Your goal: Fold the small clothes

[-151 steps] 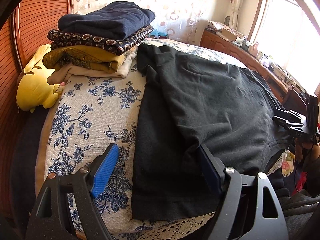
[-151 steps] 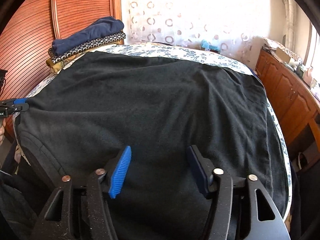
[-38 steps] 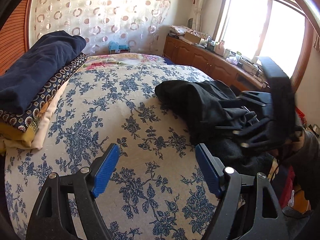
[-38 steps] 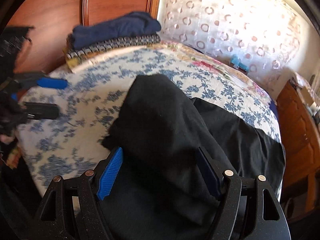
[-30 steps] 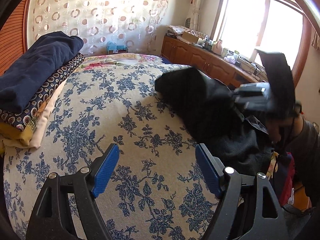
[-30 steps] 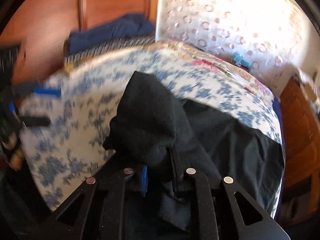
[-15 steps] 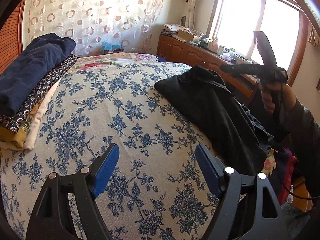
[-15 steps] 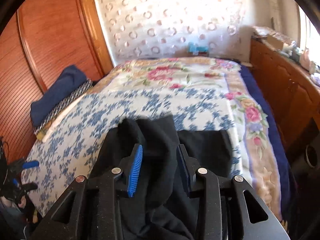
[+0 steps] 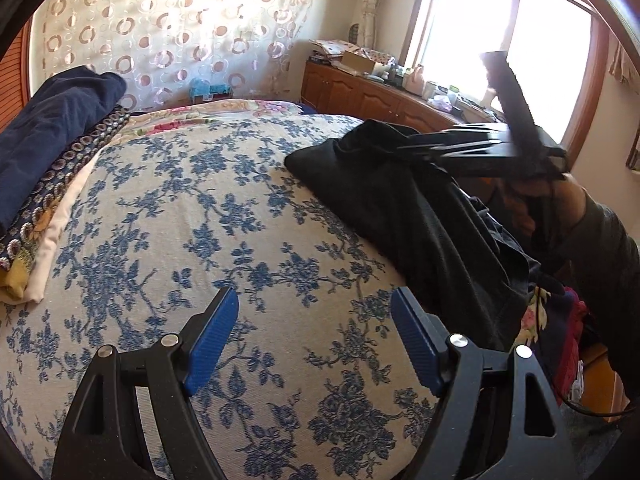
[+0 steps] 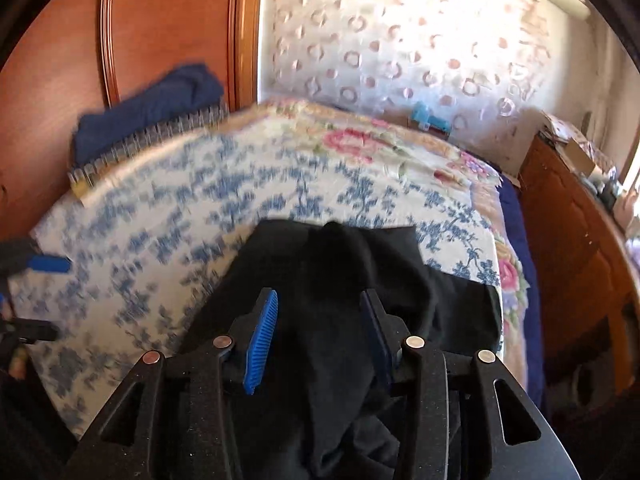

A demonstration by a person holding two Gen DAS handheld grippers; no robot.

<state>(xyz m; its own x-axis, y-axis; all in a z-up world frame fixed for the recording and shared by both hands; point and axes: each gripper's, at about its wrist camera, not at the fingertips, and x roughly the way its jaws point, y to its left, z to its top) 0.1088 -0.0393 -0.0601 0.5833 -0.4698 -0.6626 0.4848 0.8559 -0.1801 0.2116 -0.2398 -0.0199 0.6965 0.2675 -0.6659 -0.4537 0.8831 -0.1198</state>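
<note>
A black garment [image 9: 404, 208] lies bunched along the right side of the bed [image 9: 192, 216]; it also shows in the right wrist view [image 10: 332, 280]. My left gripper [image 9: 314, 336] is open and empty above the blue floral bedspread, left of the garment. My right gripper [image 10: 318, 328] has its jaws partly apart with a thick fold of the black garment between them; the cloth drapes over it. In the left wrist view the right gripper [image 9: 472, 148] sits over the garment's far end, held by a hand.
A stack of folded clothes [image 9: 48, 144], navy on top, sits at the bed's left by the wooden headboard [image 10: 132, 40]. A wooden cabinet [image 9: 376, 96] with clutter runs under the window at right. A patterned curtain [image 9: 180, 24] hangs behind.
The black garment went from spread flat to bunched at the right. My right gripper shut on it, lifted it, and its jaws have since parted wider. The left gripper stayed open and nearly still.
</note>
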